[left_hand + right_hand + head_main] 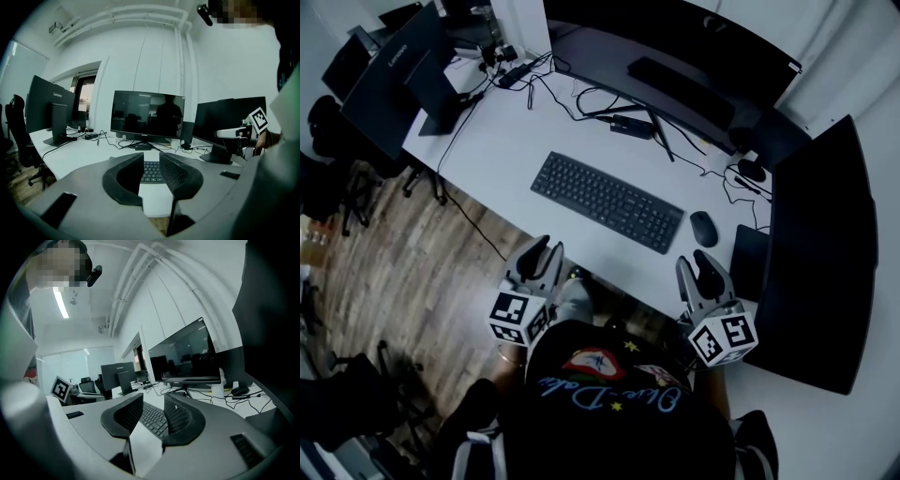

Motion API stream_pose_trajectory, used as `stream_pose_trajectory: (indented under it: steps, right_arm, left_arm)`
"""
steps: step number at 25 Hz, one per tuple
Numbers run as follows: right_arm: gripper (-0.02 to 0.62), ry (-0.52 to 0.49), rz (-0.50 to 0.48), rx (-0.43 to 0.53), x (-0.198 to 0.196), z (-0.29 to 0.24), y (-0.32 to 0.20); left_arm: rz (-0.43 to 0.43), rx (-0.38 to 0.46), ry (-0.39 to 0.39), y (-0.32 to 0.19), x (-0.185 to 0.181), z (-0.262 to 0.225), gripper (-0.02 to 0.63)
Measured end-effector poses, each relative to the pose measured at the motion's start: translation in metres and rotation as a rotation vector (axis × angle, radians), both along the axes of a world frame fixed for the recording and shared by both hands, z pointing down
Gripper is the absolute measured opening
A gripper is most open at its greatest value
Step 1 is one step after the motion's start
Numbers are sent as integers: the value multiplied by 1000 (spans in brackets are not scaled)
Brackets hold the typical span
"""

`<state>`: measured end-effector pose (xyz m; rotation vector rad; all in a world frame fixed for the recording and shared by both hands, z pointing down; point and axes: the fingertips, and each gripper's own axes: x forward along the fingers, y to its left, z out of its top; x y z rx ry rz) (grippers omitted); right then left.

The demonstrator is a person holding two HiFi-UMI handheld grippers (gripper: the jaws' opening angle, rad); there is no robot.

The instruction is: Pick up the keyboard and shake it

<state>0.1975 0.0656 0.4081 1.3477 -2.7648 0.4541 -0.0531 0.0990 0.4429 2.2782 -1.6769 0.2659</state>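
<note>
The person's dark printed shirt (619,412) fills the bottom of the head view, and just ahead of it both tools are held at the near edge of the white worktop (502,141). The left hand-held gripper (542,253) has its jaws a little apart with nothing between them. The right hand-held gripper (705,267) is likewise open and empty. The black keyboard (607,202) lies flat and diagonal on the worktop beyond both, untouched. A mouse (703,228) sits just beside its right end and a curved monitor (675,66) stands behind it.
</note>
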Motion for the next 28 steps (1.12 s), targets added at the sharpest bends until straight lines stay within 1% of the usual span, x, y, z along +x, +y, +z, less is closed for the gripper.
stream_pose_trajectory:
  steps: [4, 12, 21, 24, 28]
  right_arm:
    - [127, -27, 40, -31, -12, 4, -28]
    - [133, -22, 107, -66, -39, 9, -78]
    - [138, -5, 182, -132, -56, 16, -106]
    - [138, 17, 211, -157, -56, 20, -113]
    - [139, 23, 233, -179, -65, 22, -121]
  left_arm:
    - [29, 25, -20, -34, -20, 5, 80]
    - [44, -24, -13, -97, -66, 29, 81]
    - [66, -130, -16, -139, -113, 72, 84]
    - [71, -191, -7, -147, -123, 91, 88]
    - [88, -244, -12, -160, -138, 115, 103]
